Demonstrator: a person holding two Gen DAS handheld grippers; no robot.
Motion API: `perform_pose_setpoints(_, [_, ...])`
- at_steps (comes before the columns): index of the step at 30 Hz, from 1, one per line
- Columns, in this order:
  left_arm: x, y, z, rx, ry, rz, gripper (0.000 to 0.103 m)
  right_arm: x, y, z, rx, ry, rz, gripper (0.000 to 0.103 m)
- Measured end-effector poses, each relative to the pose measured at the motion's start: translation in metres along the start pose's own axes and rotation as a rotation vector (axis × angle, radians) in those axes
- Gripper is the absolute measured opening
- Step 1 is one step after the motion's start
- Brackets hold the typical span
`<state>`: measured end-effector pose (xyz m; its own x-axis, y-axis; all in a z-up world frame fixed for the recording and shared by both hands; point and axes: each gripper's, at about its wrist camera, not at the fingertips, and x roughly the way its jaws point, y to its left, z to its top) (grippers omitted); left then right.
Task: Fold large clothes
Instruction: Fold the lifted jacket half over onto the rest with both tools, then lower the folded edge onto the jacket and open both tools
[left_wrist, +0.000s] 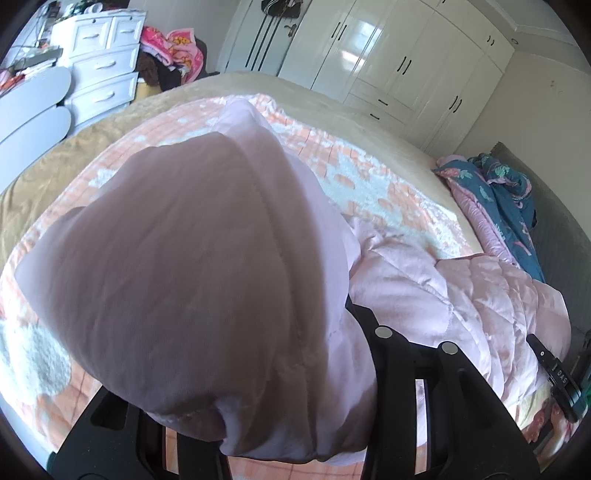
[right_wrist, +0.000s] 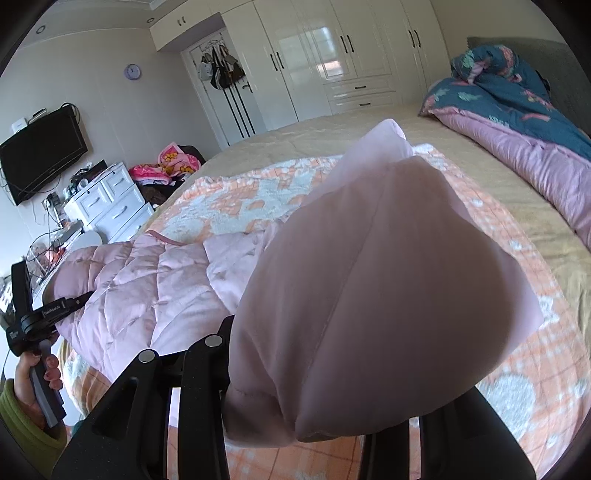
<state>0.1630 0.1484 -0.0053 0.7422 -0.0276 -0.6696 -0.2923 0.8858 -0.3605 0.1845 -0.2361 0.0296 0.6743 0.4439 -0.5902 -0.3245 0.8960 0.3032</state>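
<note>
A pale pink quilted jacket (left_wrist: 443, 295) lies on the bed, its body spread between my two grippers. My left gripper (left_wrist: 280, 354) is shut on a smooth pink flap of the jacket (left_wrist: 184, 258), which drapes over and hides the left finger. My right gripper (right_wrist: 325, 354) is likewise shut on another pink flap (right_wrist: 369, 277) that covers its right finger. In the right wrist view the quilted body (right_wrist: 147, 280) lies to the left, with the left gripper (right_wrist: 79, 301) at its edge, held by a hand (right_wrist: 37, 373). The right gripper (left_wrist: 539, 347) shows at the left wrist view's right edge.
An orange-and-white checked blanket (left_wrist: 369, 177) lies under the jacket on a beige bed sheet (right_wrist: 369, 129). A blue and pink duvet (right_wrist: 517, 110) is bunched at the head of the bed. White wardrobes (right_wrist: 332, 55), a white dresser (right_wrist: 107, 199) and a wall television (right_wrist: 40, 151) stand beyond.
</note>
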Motion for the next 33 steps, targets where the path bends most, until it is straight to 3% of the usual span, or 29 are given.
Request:
perform_pose_setpoints(9, [0.003, 0.007, -0.027, 0.022, 0.020, 0.021, 0.034, 0.007, -0.019, -0.037, 0.102, 0.026, -0.010, 0.037])
perform_pose_setpoints(15, [0.006, 0.013, -0.040, 0.027, 0.023, 0.027, 0.038, 0.015, -0.041, -0.059, 0.217, 0.062, -0.003, 0.044])
perform_pose_setpoints(18, [0.008, 0.016, -0.045, 0.022, 0.025, 0.026, 0.040, 0.018, -0.051, -0.066, 0.272, 0.078, 0.009, 0.052])
perform_pose_setpoints(23, [0.008, 0.021, -0.050, 0.002, 0.025, 0.019, 0.046, 0.017, -0.065, -0.076, 0.369, 0.098, 0.021, 0.079])
perform_pose_setpoints(26, [0.007, 0.023, -0.053, -0.006, 0.026, 0.013, 0.049, 0.011, -0.068, -0.081, 0.391, 0.103, 0.019, 0.088])
perform_pose_setpoints(33, [0.001, 0.030, -0.059, -0.024, 0.034, 0.004, 0.059, -0.008, -0.077, -0.090, 0.420, 0.088, -0.015, 0.097])
